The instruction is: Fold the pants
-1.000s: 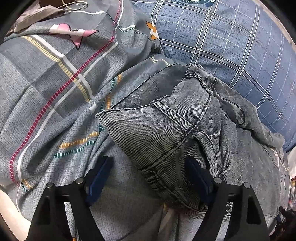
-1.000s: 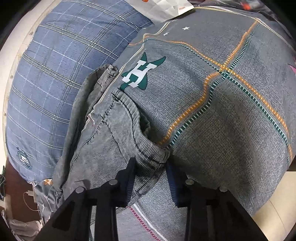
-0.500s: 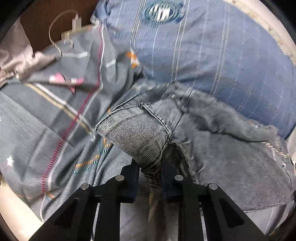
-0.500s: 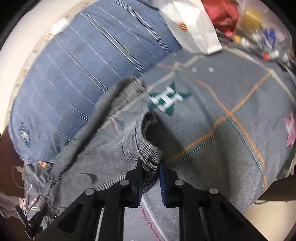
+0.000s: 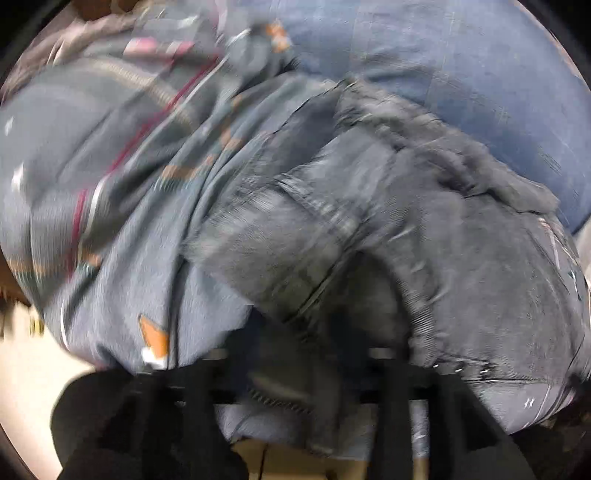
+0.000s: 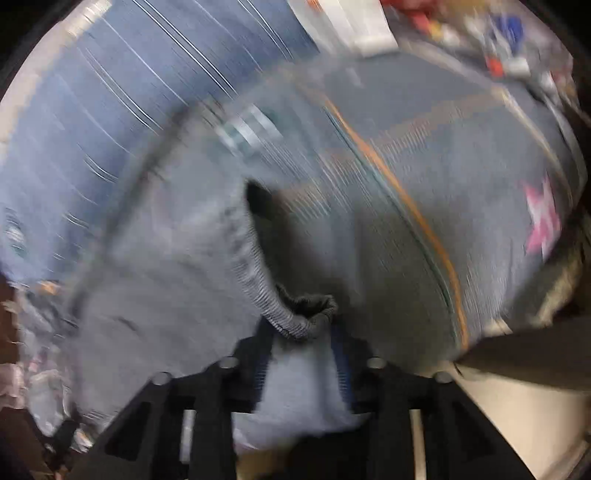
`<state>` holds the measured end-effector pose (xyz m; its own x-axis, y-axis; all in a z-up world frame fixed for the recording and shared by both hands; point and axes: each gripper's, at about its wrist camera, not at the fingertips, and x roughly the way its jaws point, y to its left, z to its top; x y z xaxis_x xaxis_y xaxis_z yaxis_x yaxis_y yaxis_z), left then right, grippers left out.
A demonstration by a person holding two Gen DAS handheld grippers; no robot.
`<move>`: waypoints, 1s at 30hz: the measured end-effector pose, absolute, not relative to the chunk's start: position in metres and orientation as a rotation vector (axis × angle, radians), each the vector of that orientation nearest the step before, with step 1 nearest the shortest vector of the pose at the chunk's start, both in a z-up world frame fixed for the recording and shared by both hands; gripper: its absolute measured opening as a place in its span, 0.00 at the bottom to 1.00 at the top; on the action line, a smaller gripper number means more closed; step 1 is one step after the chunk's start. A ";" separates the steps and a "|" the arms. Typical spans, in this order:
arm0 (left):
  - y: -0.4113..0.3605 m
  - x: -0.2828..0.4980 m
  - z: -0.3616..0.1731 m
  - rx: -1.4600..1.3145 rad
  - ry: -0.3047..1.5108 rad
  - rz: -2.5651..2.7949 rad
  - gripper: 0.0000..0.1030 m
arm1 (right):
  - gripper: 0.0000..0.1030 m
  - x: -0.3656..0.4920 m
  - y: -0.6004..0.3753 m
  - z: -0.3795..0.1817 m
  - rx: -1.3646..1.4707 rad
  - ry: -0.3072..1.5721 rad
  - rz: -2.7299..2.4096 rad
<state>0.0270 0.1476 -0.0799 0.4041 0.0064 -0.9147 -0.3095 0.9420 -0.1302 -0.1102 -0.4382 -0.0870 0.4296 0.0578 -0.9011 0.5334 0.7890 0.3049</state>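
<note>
The grey denim pants [image 5: 406,229] lie on a patterned grey bedspread [image 5: 110,155]. In the left wrist view my left gripper [image 5: 295,354] is mostly hidden under a lifted fold of the pants and looks shut on it. In the right wrist view the pants [image 6: 177,266] hang to the left, and my right gripper [image 6: 301,332] holds their ribbed hem corner [image 6: 295,317] between its blue pads. Both views are blurred by motion.
A blue checked pillow [image 5: 461,74] lies behind the pants and also shows in the right wrist view [image 6: 110,110]. A white bag [image 6: 343,22] and coloured clutter [image 6: 498,33] sit at the far edge of the bed. Pale floor [image 6: 517,417] shows below.
Both grippers, first open around the pants' edge, closed on it and have lifted and pulled the fabric toward the cameras; the pants now drape over the left gripper.
</note>
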 end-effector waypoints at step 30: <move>0.081 0.068 -0.094 0.021 1.025 0.037 0.91 | 0.23 -0.001 -0.423 -0.044 0.012 0.886 -0.396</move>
